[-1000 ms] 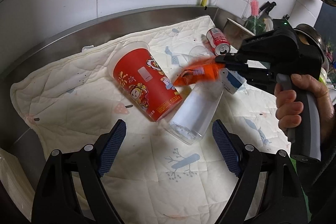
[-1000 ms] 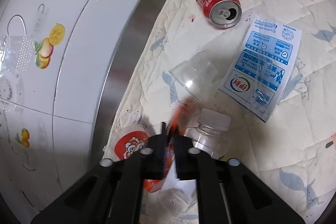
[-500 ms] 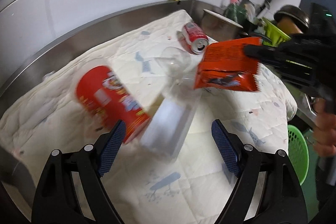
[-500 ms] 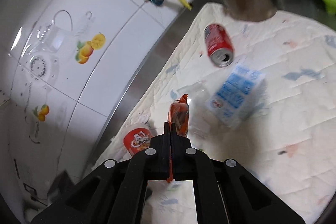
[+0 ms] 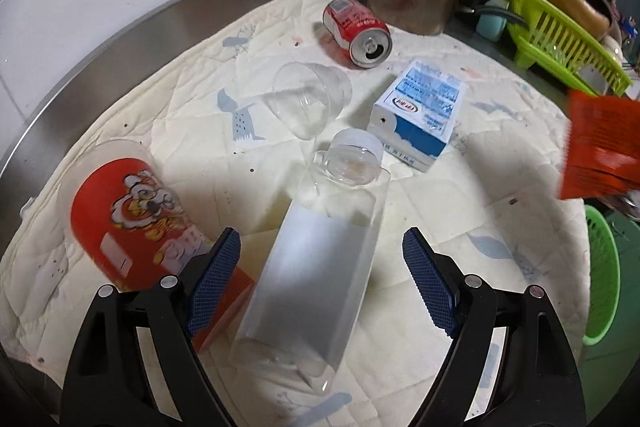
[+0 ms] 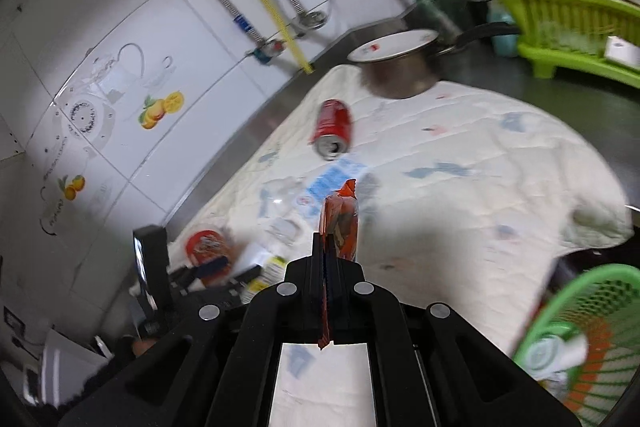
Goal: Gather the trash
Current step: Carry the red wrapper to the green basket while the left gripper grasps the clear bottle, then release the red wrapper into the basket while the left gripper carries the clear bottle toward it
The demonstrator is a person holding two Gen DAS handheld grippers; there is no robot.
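Nearest the worktop's front edge, the left gripper (image 5: 320,279) stands wide open astride a clear plastic bottle (image 5: 316,259) lying on its side, likely light, slick and easily dented, best taken across the body. The right gripper (image 6: 326,263) pinches a thin, crinkly orange snack wrapper (image 6: 340,223) above the quilted cloth (image 6: 460,211). Motion blur hides the wrapper's print, and the green basket (image 6: 576,323) is cut off by the frame.
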